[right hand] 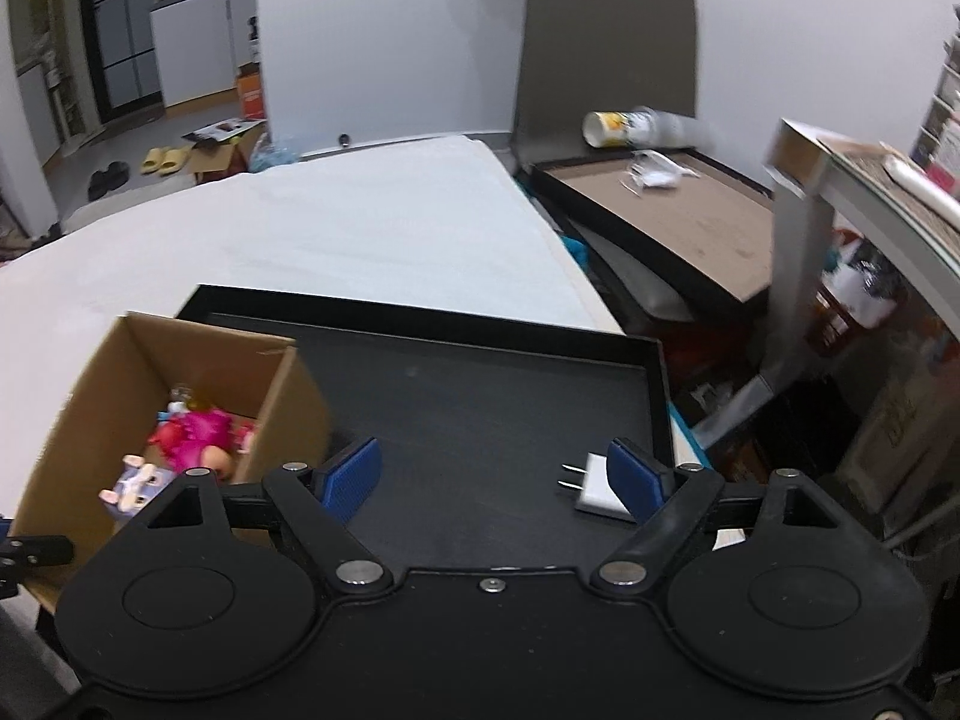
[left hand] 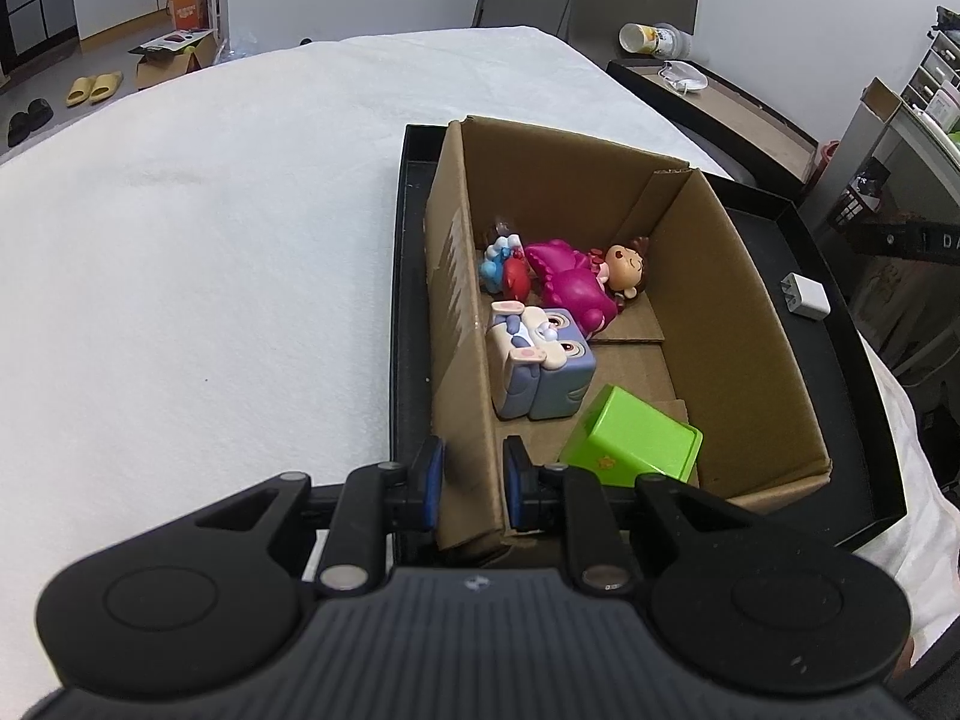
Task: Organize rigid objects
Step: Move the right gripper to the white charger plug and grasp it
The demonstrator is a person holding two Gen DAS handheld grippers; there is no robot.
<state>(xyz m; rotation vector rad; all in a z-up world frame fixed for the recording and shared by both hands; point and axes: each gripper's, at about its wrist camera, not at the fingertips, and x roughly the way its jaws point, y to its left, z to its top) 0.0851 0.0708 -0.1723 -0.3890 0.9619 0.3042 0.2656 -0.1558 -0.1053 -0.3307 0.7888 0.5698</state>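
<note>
Left wrist view: the left claw (left hand: pixel 473 483) is clamped on the near wall of the cardboard box (left hand: pixel 756 324), which holds a doll (left hand: pixel 576 282), a rabbit toy (left hand: pixel 540 360) and a green block (left hand: pixel 633 441).

Right wrist view: the right claw (right hand: pixel 495 477) stands wide open and empty over the black tray (right hand: pixel 468 396), its right finger beside a white plug (right hand: pixel 594 483).

The near corner of the cardboard box (right hand: pixel 180 360) is hidden behind the right gripper's body, and the toys inside (pink doll (right hand: pixel 195 435) included) are blurred.
</note>
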